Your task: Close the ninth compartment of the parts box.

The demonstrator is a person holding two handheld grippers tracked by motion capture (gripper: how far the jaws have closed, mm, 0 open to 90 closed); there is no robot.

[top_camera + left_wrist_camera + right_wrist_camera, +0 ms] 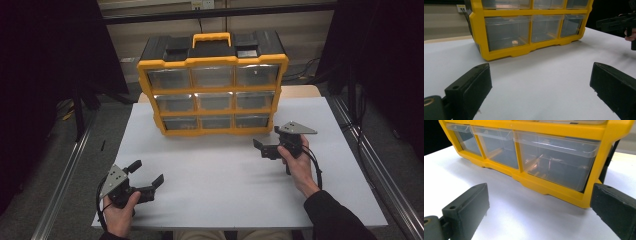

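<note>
Right gripper (pixel 268 141): jaws spread wide with nothing between them, held just in front of the organizer's bottom-right corner and pointing at the lowest row.
Left gripper (pixel 148 173): jaws likewise spread and empty, resting low near the table's front left, well apart from the organizer.
Drawer organizer (pixel 214 82): a yellow-framed, black-topped case with a yellow carry handle (pixel 212 38), standing upright at the far middle of the white table (pixel 225 190); nine clear drawers in three rows of three, all pushed in.
Nearest drawer: the bottom-right drawer (pixel 556 161) sits right ahead of the right gripper.
How it will likely handle: the drawer looks like thin, stiff, smooth plastic, light and probably slippery under hard pads; the case itself seems light enough to slide if a drawer sticks.
Where to take hold: I judge the protruding top lip of the drawer front best, one jaw above and one under it, pulling straight out; the free gripper could steady the frame.
Contents, bottom-right drawer: dividers and a few thin, glinting pieces, too blurred to name.
Contents, bottom-left drawer (pixel 506 32): one small pale object (pixel 515 42) on the floor.
Contents, other drawers: look empty or cannot be made out.
</note>
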